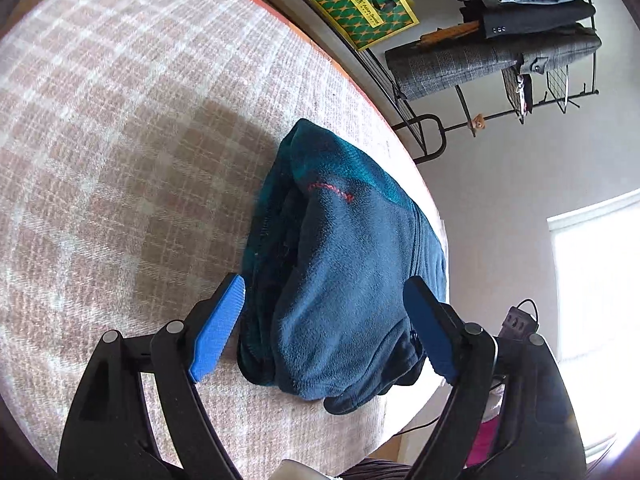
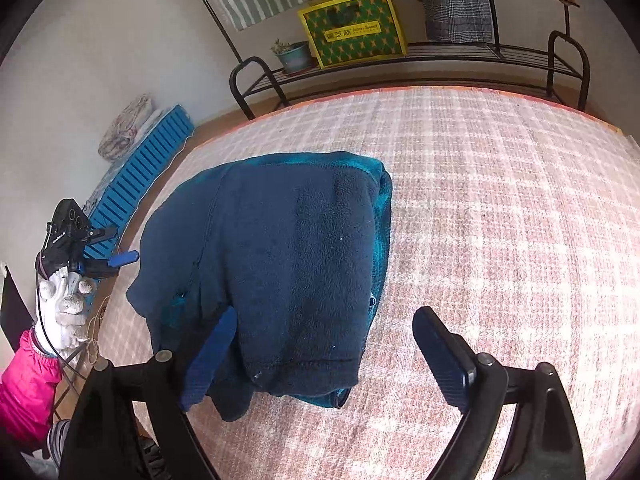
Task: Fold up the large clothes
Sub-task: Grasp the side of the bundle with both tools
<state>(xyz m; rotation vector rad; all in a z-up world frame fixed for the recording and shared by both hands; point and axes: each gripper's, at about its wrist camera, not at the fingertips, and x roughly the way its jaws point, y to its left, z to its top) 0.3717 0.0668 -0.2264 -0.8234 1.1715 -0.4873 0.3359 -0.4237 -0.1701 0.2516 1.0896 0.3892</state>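
Hovering over dark blue fleece jacket (image 1: 344, 280), folded into a bundle on the checked bedcover (image 1: 120, 120): left gripper (image 1: 324, 332) and right gripper (image 2: 320, 356) both wide open, holding nothing; fold looks finished

Yellow-green box (image 2: 354, 26) reads "Sweet"; fleece logo (image 1: 330, 191) illegible.

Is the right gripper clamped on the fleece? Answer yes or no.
No. The right gripper stands wide open, its blue fingers apart and pressing nothing, over the folded blue fleece.
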